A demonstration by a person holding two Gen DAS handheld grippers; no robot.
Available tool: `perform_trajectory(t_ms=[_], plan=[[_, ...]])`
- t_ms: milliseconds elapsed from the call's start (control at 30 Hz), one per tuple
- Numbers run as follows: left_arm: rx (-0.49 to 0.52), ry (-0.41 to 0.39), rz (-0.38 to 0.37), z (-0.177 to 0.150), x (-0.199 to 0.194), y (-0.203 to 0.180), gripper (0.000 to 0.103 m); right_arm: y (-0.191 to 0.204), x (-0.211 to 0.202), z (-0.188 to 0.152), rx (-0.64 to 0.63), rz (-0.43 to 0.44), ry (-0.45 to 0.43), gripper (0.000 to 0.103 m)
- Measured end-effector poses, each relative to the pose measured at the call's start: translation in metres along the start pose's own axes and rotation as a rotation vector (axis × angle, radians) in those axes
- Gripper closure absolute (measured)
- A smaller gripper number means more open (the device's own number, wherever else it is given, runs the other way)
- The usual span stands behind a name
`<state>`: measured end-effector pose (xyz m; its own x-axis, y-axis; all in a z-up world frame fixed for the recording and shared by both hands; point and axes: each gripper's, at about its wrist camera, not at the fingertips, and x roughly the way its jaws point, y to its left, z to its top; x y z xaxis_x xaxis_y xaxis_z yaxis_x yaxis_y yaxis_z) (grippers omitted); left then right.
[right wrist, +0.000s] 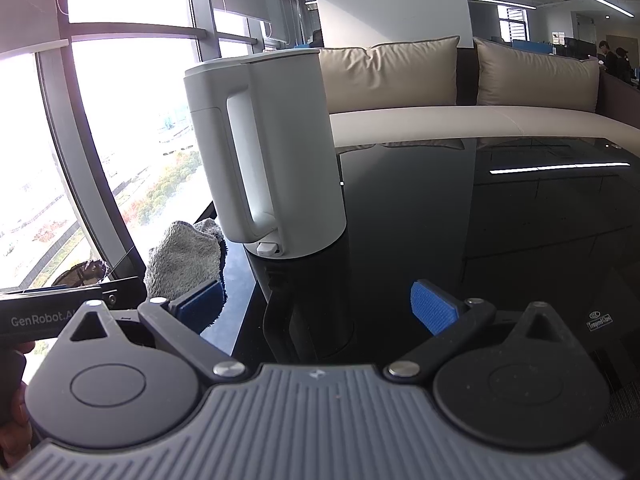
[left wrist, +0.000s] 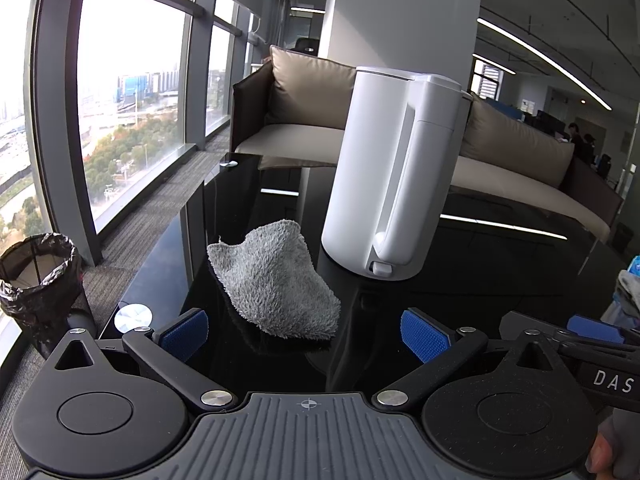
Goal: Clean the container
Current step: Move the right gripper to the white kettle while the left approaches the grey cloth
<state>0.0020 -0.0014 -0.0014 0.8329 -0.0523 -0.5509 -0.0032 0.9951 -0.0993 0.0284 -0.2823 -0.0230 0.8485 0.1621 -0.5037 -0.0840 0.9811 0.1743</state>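
- Step in hand: the approach, by my reading. Nothing is gripped yet and the wipe has not begun.
- Container: white electric kettle (left wrist: 394, 172), lid shut, upright on the black glass table (left wrist: 500, 276), handle turned toward both cameras.
- Cleaning tool: grey microfibre cloth (left wrist: 274, 280), crumpled on the table just beside the kettle, at its 8 o'clock in the left wrist view.
- Left gripper (left wrist: 304, 334): fingers spread wide, holding nothing. The cloth lies between them and slightly ahead, toward 12 o'clock; the kettle is further off at 1 o'clock.
- Right gripper (right wrist: 316, 306): fingers apart, empty. The kettle handle stands ahead at 11 o'clock, apart from the pads.
- Next move, likely: left gripper advances and closes on the cloth; right gripper steadies the kettle by its handle.
- Surroundings: lined waste bin (left wrist: 38, 280) on the floor at 9 o'clock; beige sofa (left wrist: 316, 120) behind.
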Motion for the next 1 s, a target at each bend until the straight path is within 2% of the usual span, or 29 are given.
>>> perform_trajectory(t_ms=[300, 567, 733, 1000], plan=[[-0.009, 0.009, 0.012, -0.004, 0.008, 0.004, 0.001, -0.003, 0.006, 0.001, -0.008, 0.03, -0.004, 0.001], [-0.053, 0.011, 0.006, -0.001, 0.016, 0.015, 0.001, 0.004, 0.015, 0.014, -0.06, 0.1, -0.044, 0.001], [-0.083, 0.013, 0.011, 0.0, 0.023, 0.025, 0.001, 0.013, 0.033, 0.029, -0.097, 0.144, -0.052, 0.001], [-0.142, 0.027, 0.033, 0.002, 0.035, 0.037, 0.001, 0.031, 0.069, 0.049, -0.19, 0.162, -0.054, 0.001]])
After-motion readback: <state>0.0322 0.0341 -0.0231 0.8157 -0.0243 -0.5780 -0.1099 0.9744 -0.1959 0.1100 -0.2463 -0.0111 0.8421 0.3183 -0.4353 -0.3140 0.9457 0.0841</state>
